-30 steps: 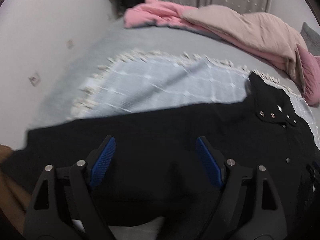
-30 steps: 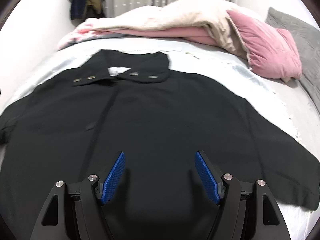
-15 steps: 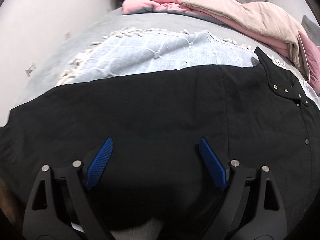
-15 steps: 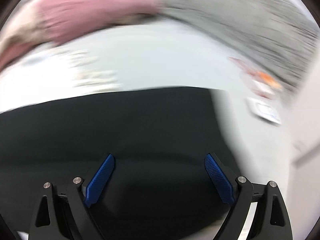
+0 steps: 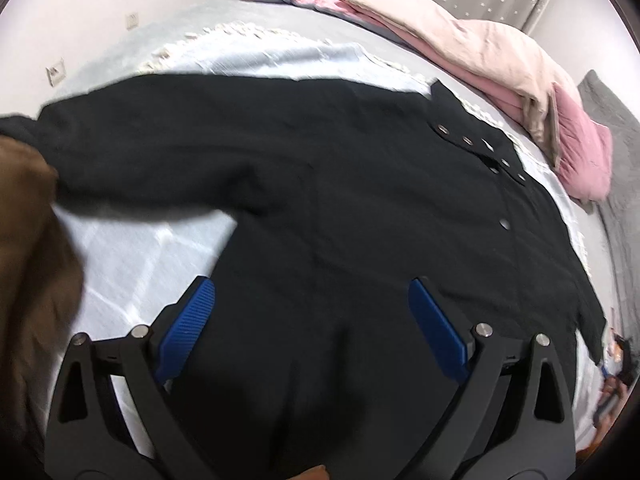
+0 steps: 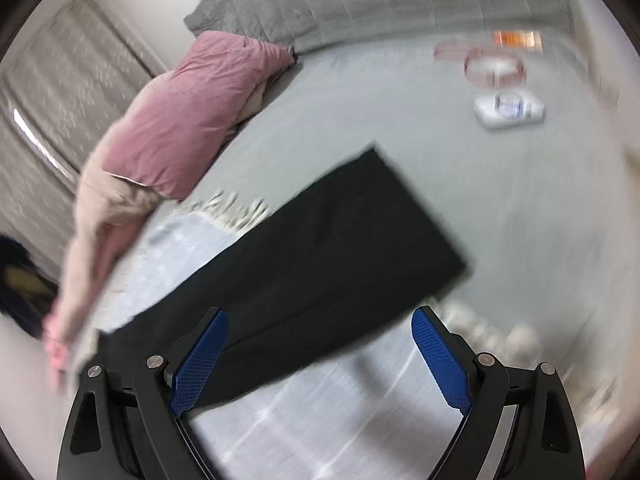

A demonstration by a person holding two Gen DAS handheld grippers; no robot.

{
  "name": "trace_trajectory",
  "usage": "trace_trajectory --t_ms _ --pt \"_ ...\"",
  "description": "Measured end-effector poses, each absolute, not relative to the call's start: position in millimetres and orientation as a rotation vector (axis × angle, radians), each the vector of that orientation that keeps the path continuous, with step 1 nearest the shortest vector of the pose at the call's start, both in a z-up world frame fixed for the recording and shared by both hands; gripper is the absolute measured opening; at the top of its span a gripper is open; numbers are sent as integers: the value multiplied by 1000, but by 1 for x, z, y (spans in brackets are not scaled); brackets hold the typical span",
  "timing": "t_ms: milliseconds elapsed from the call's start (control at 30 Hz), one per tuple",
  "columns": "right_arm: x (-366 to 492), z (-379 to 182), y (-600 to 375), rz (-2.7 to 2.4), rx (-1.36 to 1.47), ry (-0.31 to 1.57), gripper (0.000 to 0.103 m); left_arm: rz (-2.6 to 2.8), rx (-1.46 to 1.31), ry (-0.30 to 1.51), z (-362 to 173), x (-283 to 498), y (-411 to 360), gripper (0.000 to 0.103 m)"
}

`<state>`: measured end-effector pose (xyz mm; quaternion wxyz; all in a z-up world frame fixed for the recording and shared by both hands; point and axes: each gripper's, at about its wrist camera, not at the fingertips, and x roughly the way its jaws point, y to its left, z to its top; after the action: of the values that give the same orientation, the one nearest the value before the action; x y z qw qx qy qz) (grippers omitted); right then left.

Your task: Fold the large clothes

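Shirt body fills the left wrist view: the black shirt (image 5: 360,200) lies flat on a pale fringed blanket (image 5: 256,52) over the grey bed (image 5: 180,20), collar snaps toward the right, one sleeve reaching left, so its long axis runs across the frame. The left gripper (image 5: 312,312) hangs over the lower body, jaws spread, holding nothing. Only the right wrist view shows the other sleeve (image 6: 344,248), pointing up-right onto bare grey sheet, with a pink pillow (image 6: 192,112) beyond. The right gripper (image 6: 320,344) is also spread wide, empty, above that sleeve
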<state>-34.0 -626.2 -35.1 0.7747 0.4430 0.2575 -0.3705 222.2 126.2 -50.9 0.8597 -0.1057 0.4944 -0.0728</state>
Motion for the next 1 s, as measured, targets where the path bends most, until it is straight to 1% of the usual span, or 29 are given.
trace_trajectory --t_ms 100,233,400,500,567,700,767,833,867,933,1000 --pt "-19 -57 -617 -766 1057 563 94 -216 -242 1014 -53 216 115 98" --pt "-5 -79 -612 -758 1127 569 94 -250 -270 887 -60 211 112 98" --pt "13 -84 -625 -791 1055 527 95 -203 -267 881 -72 217 117 98" --pt "12 -90 -632 -791 1081 458 95 -194 -268 863 -73 215 119 98" --pt "16 -90 -636 -786 1059 450 95 -177 -253 856 -75 216 118 98" --pt "19 -90 -642 -789 1028 419 92 -174 -232 878 -81 218 118 98" --pt "18 -88 -643 -793 1030 397 78 -177 -226 898 -84 220 117 98" --pt "20 -86 -643 -758 1036 395 44 -180 -219 907 -86 220 116 98" --pt "18 -83 -642 -767 1026 394 38 -182 -215 909 -85 220 116 98" --pt "15 -73 -638 -776 1001 370 20 -189 -212 910 -84 218 115 97" --pt "11 -64 -635 -763 990 346 14 -195 -213 908 -82 217 115 97"
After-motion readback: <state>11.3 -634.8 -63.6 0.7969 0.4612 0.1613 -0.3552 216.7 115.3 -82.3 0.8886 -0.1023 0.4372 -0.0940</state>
